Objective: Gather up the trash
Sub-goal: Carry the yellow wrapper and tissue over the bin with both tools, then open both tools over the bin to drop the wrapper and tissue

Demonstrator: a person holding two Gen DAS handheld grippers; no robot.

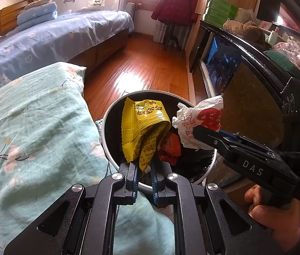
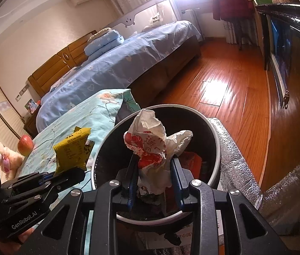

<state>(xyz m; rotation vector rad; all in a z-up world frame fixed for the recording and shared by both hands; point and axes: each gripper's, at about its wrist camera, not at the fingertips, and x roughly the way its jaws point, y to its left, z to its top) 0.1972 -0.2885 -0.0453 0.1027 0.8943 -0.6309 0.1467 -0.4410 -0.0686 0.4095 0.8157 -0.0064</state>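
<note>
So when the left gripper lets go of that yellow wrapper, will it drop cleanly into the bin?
Probably not: the yellow wrapper looks thin, creased and floppy, so likely light enough to flutter. It hangs over the bin, so it should land inside.

right gripper (image 2: 154, 177) around crumpled white-red wrapper (image 2: 153, 146) over bin (image 2: 213, 133), perhaps a red packet (image 2: 193, 161) inside

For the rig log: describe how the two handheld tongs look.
Both tongs are matte black linkage frames with silver round bolts and blue finger pads. The left tongs show "GenRobot.AI" on the side; the right tongs show "DAS" and a green light. A bare hand grips the right handle.
</note>
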